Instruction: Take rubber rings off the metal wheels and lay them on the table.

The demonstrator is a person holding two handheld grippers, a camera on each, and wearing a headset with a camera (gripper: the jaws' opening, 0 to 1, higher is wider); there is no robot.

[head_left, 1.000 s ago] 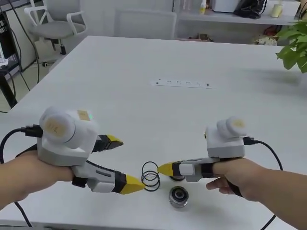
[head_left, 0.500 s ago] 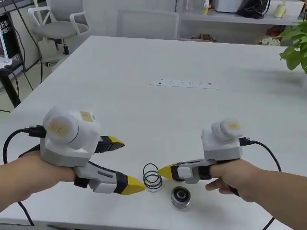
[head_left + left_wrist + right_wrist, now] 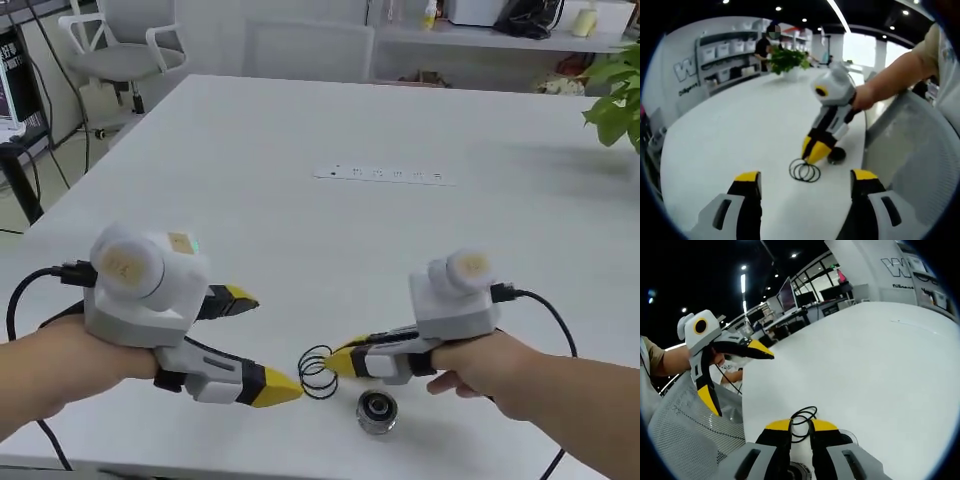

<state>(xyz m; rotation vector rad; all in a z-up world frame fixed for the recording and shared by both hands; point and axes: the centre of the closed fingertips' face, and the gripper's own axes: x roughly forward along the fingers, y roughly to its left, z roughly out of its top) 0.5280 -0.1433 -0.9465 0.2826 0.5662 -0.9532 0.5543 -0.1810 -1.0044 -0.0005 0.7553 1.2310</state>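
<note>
At tabletop (image 3: pixel 350 240) near edge: right gripper (image 3: pixel 340 362) jaws seemingly pinched on rings (image 3: pixel 316 368); left gripper (image 3: pixel 262 343) jaws apart. Risks: overlapping rings snagging and dragging; wheel (image 3: pixel 375 410) knocked rolling.

Thin black rubber rings (image 3: pixel 318 372), perhaps three, overlapping in a loose cluster on the white table (image 3: pixel 350 230), one edge pinched in the right gripper (image 3: pixel 338 360); small round metal wheel (image 3: pixel 376 411) just beside them, bore upward
</note>
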